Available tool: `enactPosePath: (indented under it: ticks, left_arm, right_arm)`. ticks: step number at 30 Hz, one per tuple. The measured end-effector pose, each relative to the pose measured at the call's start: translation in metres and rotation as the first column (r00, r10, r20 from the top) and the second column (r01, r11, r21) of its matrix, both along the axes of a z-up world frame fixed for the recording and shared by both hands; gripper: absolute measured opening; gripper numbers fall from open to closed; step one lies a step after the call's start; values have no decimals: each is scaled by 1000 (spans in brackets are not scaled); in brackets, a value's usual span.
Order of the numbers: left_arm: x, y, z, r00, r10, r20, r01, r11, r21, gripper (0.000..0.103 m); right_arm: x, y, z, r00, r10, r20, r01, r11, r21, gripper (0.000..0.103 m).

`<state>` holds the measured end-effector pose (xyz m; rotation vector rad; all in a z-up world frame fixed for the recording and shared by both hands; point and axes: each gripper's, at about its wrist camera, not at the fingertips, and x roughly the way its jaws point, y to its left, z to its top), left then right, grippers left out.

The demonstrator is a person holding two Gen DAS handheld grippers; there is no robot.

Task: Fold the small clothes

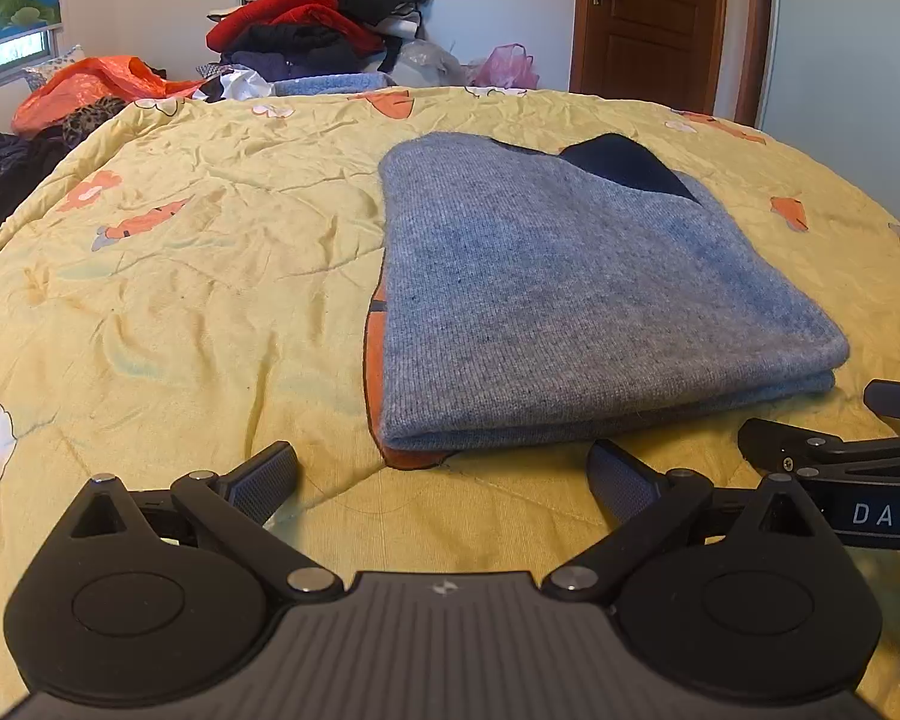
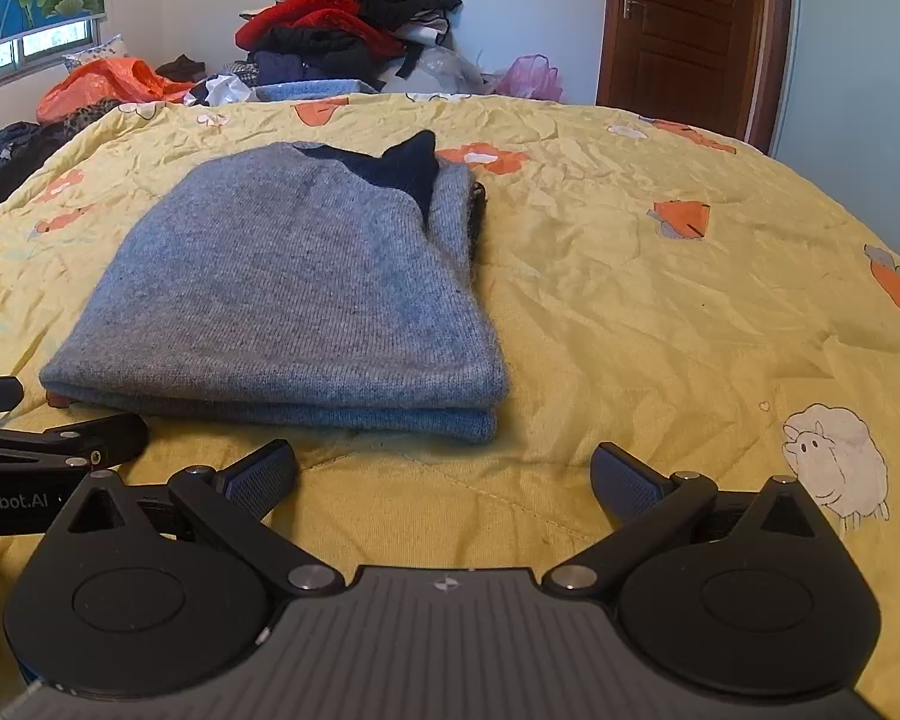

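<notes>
- the grey knit sweater (image 1: 576,294) lies on the yellow quilt (image 1: 168,300), already folded into a thick rectangular stack with at least two layers showing at its near edge; a dark navy collar part (image 1: 624,168) peeks out at the far end.
- its long axis seems to run from the near folded edge away toward the far end, roughly 6 to 12 o'clock in both wrist views, though the fisheye bends it.
- from the left gripper (image 1: 444,480) the stack sits at about 1 o'clock, its near edge just beyond the fingertips and shifted to the right of the gap.
- from the right gripper (image 2: 444,477) the same sweater (image 2: 306,294) sits at about 11 o'clock, its near right corner just ahead of the left finger.
- both grippers look about equally near; the stack lies between them, so neither is clearly favoured.
- the left gripper's jaws stand wide apart with nothing between them, only bare quilt.
- the right gripper's jaws are equally wide and hold nothing.
- each gripper shows in the other's view at the side edge, so they sit just beside one another.
- judgement: the fold looks nearly or fully done; any further fold or tidy would work from the near edge.
- farther out, at 12 o'clock, a heap of red and black clothes (image 1: 324,18) waits beyond the bed, an orange plastic bag (image 1: 90,87) at 10 o'clock, and a brown door (image 1: 648,18) at 1 o'clock.
</notes>
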<state>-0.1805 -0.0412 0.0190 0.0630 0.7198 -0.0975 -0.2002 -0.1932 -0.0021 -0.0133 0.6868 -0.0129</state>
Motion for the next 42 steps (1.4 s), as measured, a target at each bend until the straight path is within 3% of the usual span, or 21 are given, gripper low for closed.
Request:
enactPosePath:
  ticks: [26,35,42]
  left_arm:
    - [-1,-1,1,1000,13,-9,-13,1000,3,103]
    - [12,-5,8,992,45,-117,-44,999,12,103]
    - [14,-10,9,985,99,-140,-99,995,12,103]
  right_arm:
    - [-1,0,0,1000,-1,1,1,1000,0,103]
    - [10,0,10,993,30,-114,-30,1000,2,103]
    - [14,2,12,989,14,-150,-13,1000,6,103]
